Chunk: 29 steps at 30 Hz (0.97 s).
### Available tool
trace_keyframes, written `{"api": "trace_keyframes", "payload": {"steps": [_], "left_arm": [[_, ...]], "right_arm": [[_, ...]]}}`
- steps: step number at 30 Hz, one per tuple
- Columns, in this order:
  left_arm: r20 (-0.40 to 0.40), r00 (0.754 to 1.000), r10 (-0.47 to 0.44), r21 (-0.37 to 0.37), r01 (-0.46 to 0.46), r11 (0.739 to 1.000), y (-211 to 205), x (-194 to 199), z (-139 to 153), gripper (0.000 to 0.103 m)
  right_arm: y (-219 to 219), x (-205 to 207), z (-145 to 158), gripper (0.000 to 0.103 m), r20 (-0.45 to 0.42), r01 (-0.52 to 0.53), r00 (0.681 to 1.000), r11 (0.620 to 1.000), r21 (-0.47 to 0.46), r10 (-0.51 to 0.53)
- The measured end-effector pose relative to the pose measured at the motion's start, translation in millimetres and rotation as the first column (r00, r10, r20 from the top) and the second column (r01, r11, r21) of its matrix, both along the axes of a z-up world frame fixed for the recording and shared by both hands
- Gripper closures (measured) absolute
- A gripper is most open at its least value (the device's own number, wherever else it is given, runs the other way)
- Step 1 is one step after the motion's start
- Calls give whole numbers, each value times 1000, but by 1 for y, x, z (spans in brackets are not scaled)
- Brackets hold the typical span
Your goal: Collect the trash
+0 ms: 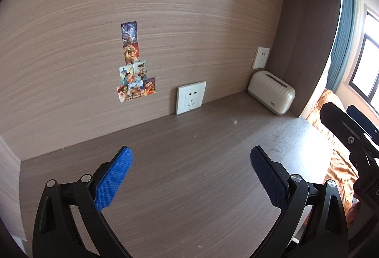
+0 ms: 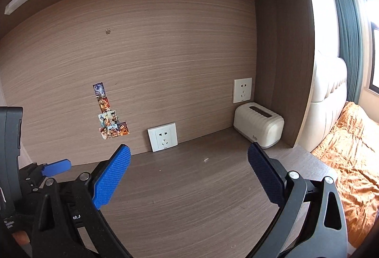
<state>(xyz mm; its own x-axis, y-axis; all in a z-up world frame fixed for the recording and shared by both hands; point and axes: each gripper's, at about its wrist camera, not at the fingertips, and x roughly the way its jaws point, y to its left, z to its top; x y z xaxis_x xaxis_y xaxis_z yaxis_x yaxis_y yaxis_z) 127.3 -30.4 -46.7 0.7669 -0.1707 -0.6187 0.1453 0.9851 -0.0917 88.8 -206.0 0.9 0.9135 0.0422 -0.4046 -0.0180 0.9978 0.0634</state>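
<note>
Matt wood-grain desk (image 1: 189, 163), ribbed glossy plastic box (image 2: 258, 126), textured blue claw pads (image 2: 111, 177).

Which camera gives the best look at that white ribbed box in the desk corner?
The right wrist view: the white ribbed box appears whole and more central. The left wrist view also shows it whole, but farther toward the right edge.

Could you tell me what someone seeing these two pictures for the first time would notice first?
Probably the open left gripper and right gripper with blue pads, held over a nearly bare wooden desk. Next, the colourful stickers on the back panel, and the cream tissue box in the far right corner, below a wall socket.
</note>
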Motion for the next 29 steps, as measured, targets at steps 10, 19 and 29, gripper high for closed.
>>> {"api": "trace_keyframes", "payload": {"steps": [10,19,29], "left_arm": [[-3,1000,-27,3,27,1000,6,12,-6,5],[-28,1000,-13,-1,13,1000,25,25,-20,5],[-74,996,57,39,-54,998,58,45,-49,5]], "right_arm": [[13,13,-6,5,-25,22,999,1000,-18,-23],[31,31,-20,5,-70,33,997,999,-27,-34],[65,69,-56,5,-156,46,987,999,-11,-47]]}}
